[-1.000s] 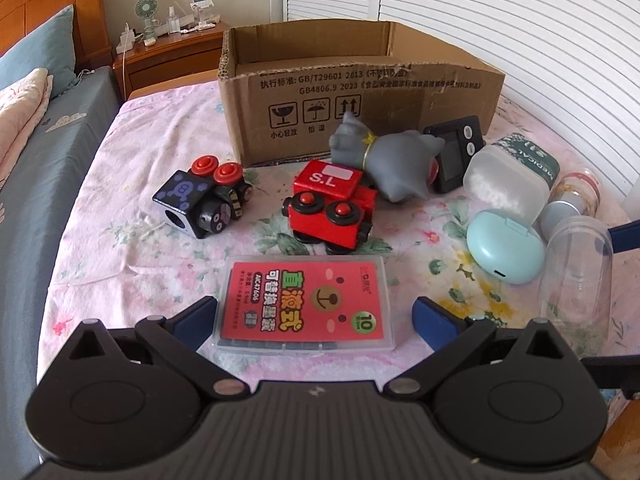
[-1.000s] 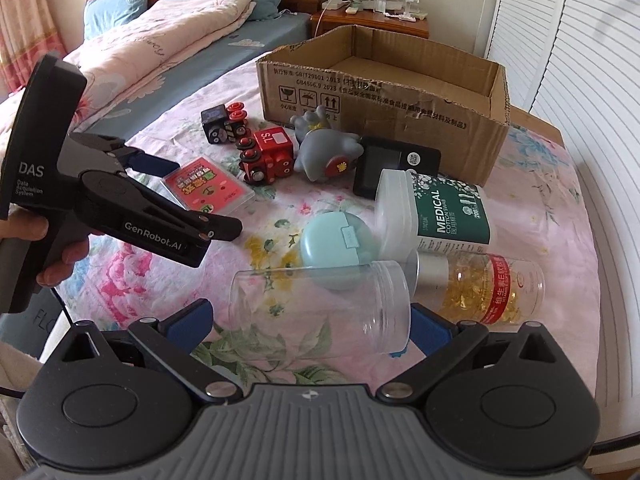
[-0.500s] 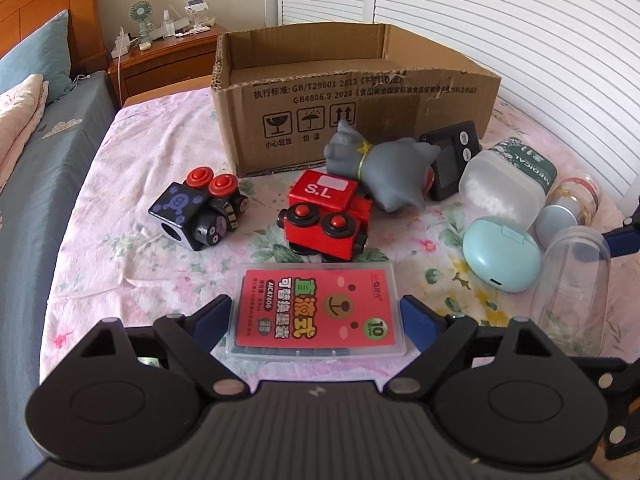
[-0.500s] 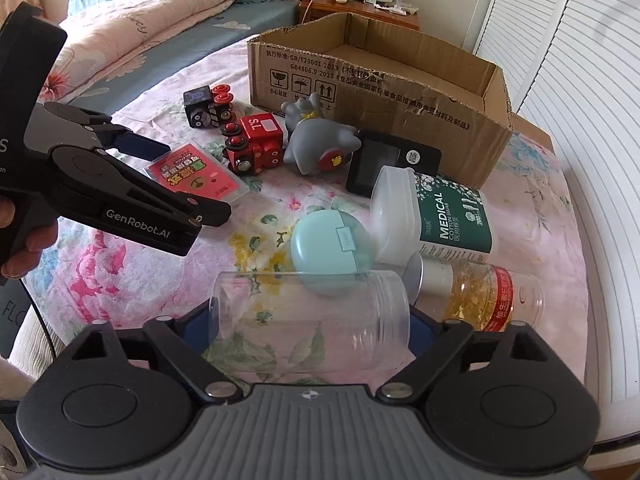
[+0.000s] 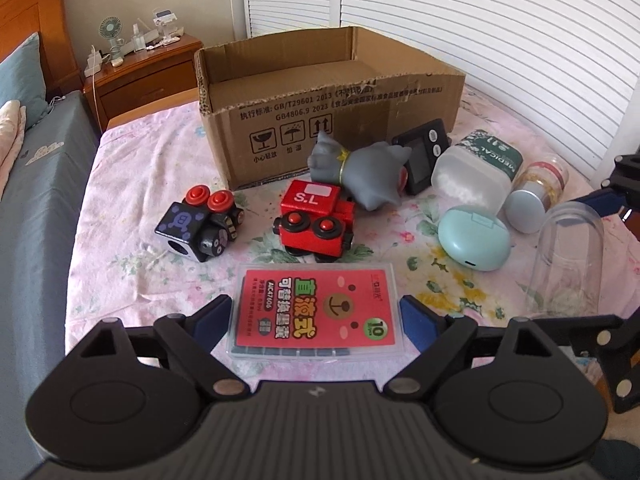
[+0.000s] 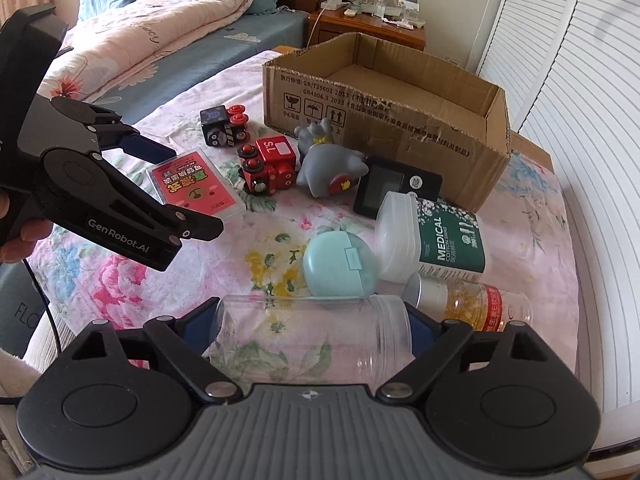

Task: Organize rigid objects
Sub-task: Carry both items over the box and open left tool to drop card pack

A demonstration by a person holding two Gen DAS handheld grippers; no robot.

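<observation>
- My left gripper (image 5: 316, 314) is closed on the red-labelled refill case (image 5: 318, 314), a flat clear plastic case lying on the flowered bedspread (image 5: 132, 248); the blue pads sit against its two long edges
- My right gripper (image 6: 314, 322) is clamped on the clear plastic jar (image 6: 312, 338), which lies on its side, the pads pressing on its base and its open mouth
- Both holds look settled, so I judge the step in hand to be lifting each piece and carrying it to the cardboard box (image 5: 320, 120) standing open at the back of the bed
- To do it well I lift straight up first: the case is thin and could pivot out of an edge hold, so I keep it level
- The jar is smooth and held end to end, so I avoid tilting it, or it may slip out
- The jar lies just beside the mint green case (image 6: 340, 262) and the bottle of yellow capsules (image 6: 472, 304); I rise clear before moving across
- The red toy train (image 5: 316, 220) and the grey toy (image 5: 360, 172) stand between me and the box, so I pass above them
- Both grippers slant steeply down toward the bed, side by side, the left one held in a hand (image 6: 16, 236) at the edge of the right view
</observation>
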